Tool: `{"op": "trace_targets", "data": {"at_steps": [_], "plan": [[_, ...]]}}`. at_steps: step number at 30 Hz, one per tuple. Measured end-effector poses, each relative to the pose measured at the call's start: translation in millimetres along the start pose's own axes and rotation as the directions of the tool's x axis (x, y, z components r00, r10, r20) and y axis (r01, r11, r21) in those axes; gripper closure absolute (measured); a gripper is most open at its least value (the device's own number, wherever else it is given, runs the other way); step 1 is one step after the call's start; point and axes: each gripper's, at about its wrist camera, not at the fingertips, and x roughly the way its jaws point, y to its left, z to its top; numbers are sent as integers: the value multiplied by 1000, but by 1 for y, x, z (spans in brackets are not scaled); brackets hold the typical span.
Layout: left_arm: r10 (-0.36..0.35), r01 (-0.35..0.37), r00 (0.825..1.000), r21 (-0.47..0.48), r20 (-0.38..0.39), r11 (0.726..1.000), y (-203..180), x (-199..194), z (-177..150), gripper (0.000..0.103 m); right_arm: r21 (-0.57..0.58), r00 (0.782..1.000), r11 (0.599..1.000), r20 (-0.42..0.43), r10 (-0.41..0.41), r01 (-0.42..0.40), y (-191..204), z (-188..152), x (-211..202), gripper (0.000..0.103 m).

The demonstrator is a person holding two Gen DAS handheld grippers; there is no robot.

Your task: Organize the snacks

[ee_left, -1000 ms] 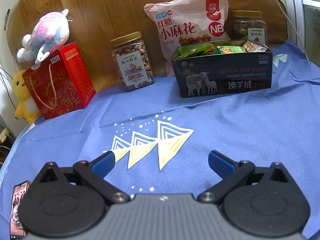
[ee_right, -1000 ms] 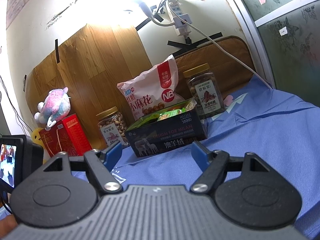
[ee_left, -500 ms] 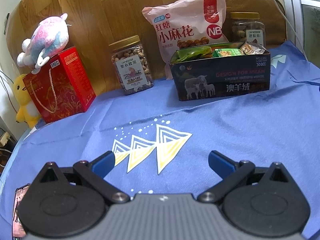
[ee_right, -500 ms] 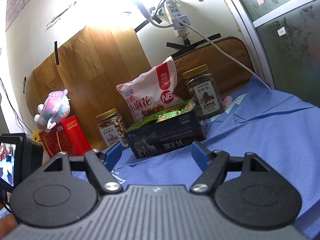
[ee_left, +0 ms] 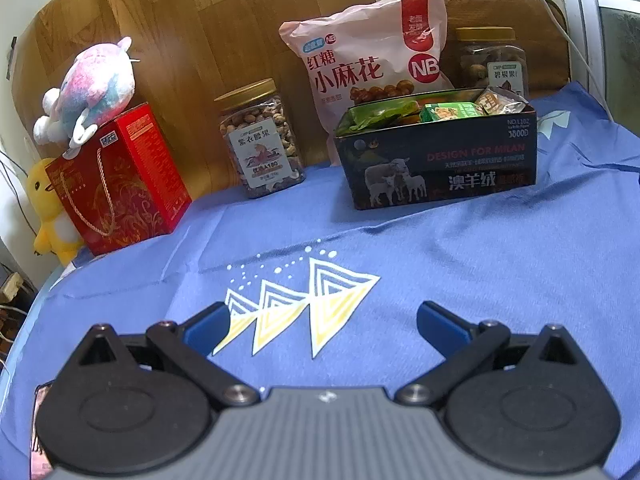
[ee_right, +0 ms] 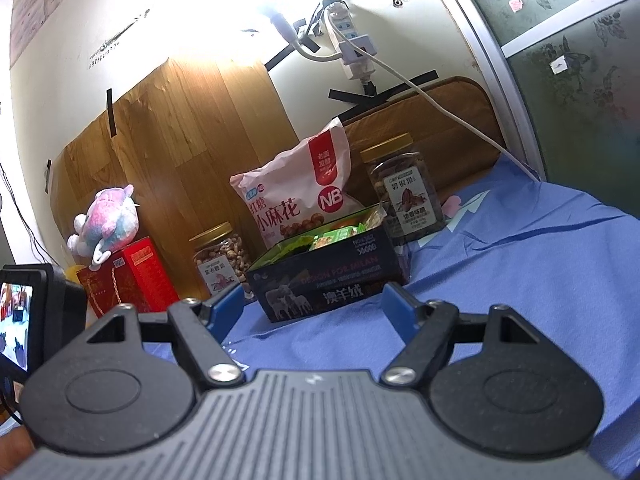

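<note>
A dark box with a sheep print (ee_left: 436,168) (ee_right: 324,280) stands at the back of the blue cloth, filled with green and silver snack packets (ee_left: 432,111). Behind it leans a pink snack bag (ee_left: 368,64) (ee_right: 296,200). One gold-lidded nut jar (ee_left: 260,140) (ee_right: 218,258) stands to its left, another (ee_left: 494,62) (ee_right: 404,192) to its right. My left gripper (ee_left: 322,322) hovers open over the cloth's triangle print, well short of the box. My right gripper (ee_right: 314,304) is open too, with nothing between its fingers, pointing toward the box.
A red gift box (ee_left: 120,184) (ee_right: 128,280) with a pink plush toy (ee_left: 92,88) on top stands at the back left, beside a yellow plush duck (ee_left: 46,208). Wooden boards (ee_left: 200,32) back the row. A white cable (ee_right: 432,100) hangs at the right. A camera screen (ee_right: 20,312) sits at the left edge.
In the left wrist view the whole scene has slid slightly downward and the phone at the lower left has slipped mostly out of view. Both grippers stay open and nothing was taken hold of.
</note>
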Motion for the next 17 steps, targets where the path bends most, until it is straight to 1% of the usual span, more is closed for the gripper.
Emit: {"op": "trace_targets", "data": {"at_steps": [11,17], "plan": [[0,0,1000,17,10,1000,-5,-2,3,0,12,1000,1000,8,-11,11,-2,2,-2,25],[-22,21,998,26,54,999,-6,-6,11,0,15,1000,1000,14,-17,17,-3,3,-3,25]]}}
